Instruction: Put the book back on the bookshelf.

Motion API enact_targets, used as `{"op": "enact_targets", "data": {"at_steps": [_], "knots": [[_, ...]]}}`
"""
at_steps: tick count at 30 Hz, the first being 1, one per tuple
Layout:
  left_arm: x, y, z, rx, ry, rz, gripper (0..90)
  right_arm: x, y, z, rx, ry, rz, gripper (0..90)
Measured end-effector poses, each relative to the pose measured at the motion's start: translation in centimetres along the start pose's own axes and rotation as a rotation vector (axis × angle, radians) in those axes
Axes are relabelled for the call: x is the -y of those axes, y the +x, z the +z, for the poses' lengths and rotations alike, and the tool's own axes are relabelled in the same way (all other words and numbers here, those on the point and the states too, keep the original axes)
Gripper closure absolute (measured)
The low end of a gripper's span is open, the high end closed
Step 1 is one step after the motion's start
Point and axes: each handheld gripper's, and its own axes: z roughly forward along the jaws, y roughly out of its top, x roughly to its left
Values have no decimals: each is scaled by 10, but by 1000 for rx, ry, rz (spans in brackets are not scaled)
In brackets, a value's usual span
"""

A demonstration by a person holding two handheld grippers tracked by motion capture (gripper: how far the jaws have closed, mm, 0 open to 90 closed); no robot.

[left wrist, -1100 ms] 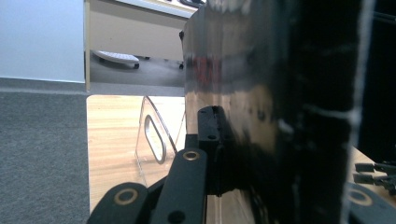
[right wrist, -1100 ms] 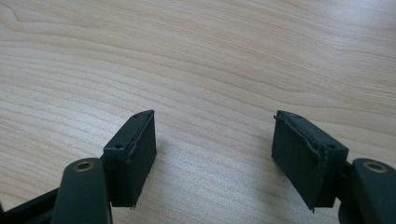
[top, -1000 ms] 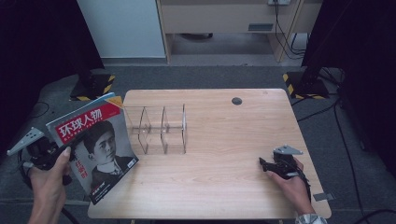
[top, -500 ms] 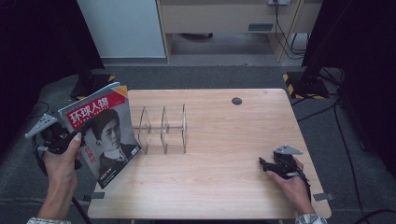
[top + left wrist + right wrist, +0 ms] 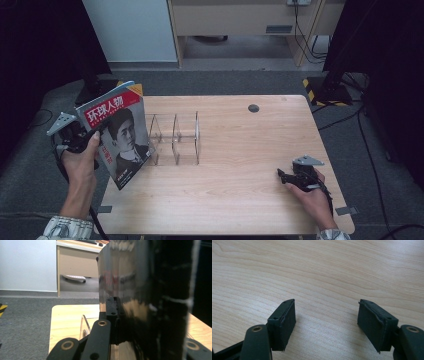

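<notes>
A magazine point(image 5: 118, 131) with a red title band and a portrait on its cover stands nearly upright over the table's left edge. My left gripper point(image 5: 91, 141) is shut on its left edge. In the left gripper view the dark glossy magazine point(image 5: 150, 300) fills the right half, clamped by the jaws, with my left gripper point(image 5: 117, 315) at the grip. Just right of the magazine a clear acrylic rack point(image 5: 175, 138) with upright dividers stands on the wooden table point(image 5: 240, 200). My right gripper point(image 5: 281, 175) rests low at the table's front right; its jaws point(image 5: 327, 322) stand open with bare wood between them.
A small dark round hole point(image 5: 253, 108) lies at the table's far side. Grey carpet point(image 5: 60, 210) surrounds the table. A beige cabinet point(image 5: 240, 20) and a white panel point(image 5: 130, 30) stand beyond it. Black stands with cables are at the far right.
My left hand has carried the magazine away from me and slightly right, tilting it more upright, closer to the rack. The right hand has not moved.
</notes>
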Motion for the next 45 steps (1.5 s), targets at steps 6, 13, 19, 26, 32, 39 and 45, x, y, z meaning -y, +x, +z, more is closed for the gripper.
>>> {"op": "enact_targets", "data": {"at_steps": [6, 13, 19, 26, 32, 39, 45], "knots": [[0, 0, 7, -14, -8, 12, 861, 0, 0, 0, -1, 0, -2, 309], [4, 2, 11, -13, -52, 12, 861, 0, 0, 0, -2, 0, -2, 309], [6, 2, 13, -27, -62, 33, 861, 0, 0, 0, -1, 0, -7, 314], [12, 2, 15, -33, -73, 43, 861, 0, 0, 0, -1, 0, -6, 316], [18, -1, 17, -41, -94, 66, 861, 0, 0, 0, 0, -1, -8, 318], [24, 0, 19, -40, -117, 69, 861, 1, 1, -1, 3, -3, -4, 320], [28, 0, 17, -37, -142, 70, 861, 1, 1, -1, 2, -1, -1, 321]]}}
